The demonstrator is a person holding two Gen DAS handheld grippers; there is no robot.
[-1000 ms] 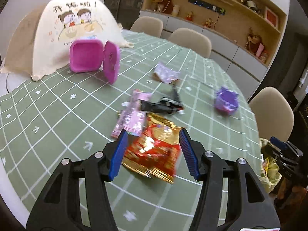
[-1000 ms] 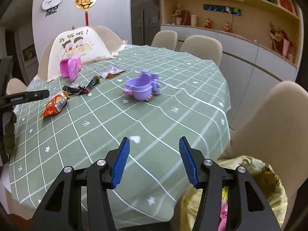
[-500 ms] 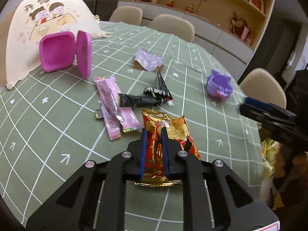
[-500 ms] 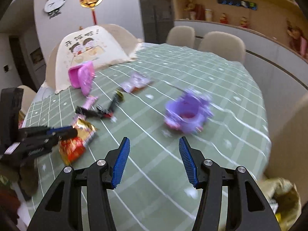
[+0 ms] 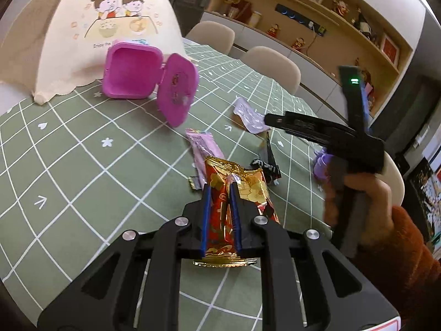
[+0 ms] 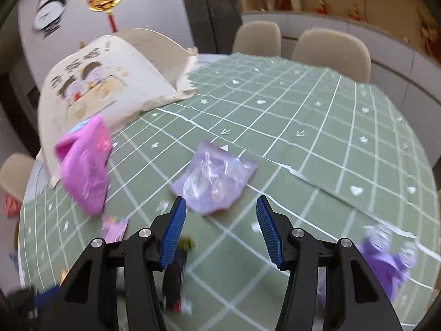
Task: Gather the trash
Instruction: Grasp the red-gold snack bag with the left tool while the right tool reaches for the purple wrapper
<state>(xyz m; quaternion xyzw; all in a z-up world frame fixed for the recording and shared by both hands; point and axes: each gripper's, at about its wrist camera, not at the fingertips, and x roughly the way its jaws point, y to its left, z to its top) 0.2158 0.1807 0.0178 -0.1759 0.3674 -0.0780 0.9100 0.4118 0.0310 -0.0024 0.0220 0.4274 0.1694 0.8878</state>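
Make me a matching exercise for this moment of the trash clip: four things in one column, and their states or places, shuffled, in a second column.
Column 1
1. red and gold wrapper
2. pale purple wrapper
3. pink box
4. right gripper

Column 2
A. lid swung open, in front of the cream food cover
B. open, holding nothing
C. clamped between the left gripper fingers
D. flat on the green tablecloth, just ahead of the open fingertips

Pairs: 1-C, 2-D, 3-A, 4-B
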